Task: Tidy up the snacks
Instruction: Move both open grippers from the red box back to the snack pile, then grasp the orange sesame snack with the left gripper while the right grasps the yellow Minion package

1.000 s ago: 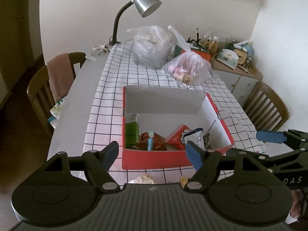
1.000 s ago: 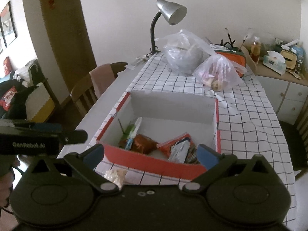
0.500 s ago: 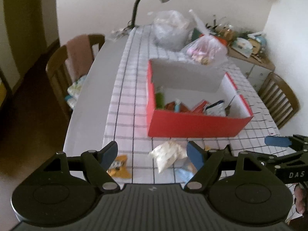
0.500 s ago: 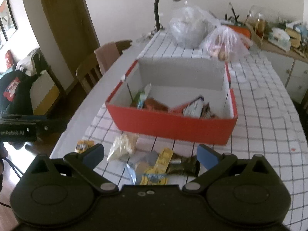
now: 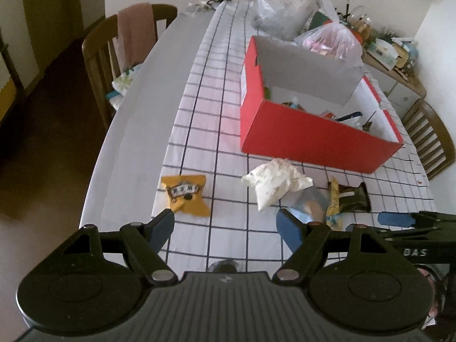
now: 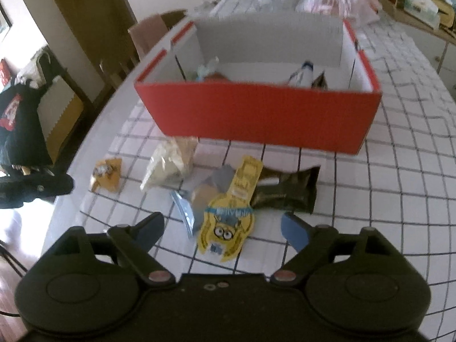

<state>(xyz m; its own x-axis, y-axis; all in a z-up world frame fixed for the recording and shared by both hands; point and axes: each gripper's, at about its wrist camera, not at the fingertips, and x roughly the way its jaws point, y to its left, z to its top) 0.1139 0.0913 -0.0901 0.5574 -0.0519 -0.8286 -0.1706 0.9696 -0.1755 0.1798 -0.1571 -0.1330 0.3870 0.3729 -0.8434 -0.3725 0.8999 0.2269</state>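
Right wrist view: right gripper [image 6: 222, 229], jaws closing and empty, hangs just short of the yellow cartoon snack packet [image 6: 229, 225], red box [image 6: 256, 114] beyond; pick-up step, next calling for descent astride the packet; left gripper [image 5: 225, 226] wide, empty.

Soft, dim daylight is falling evenly over the white black-gridded tablecloth [image 5: 216, 131], casting only faint shadows. The red cardboard box [image 6: 256, 116] is looking smeared by motion blur in the right wrist view, while the left wrist view is staying sharper. Fisheye distortion is bending the table edges, and black vignetting is darkening the corners.
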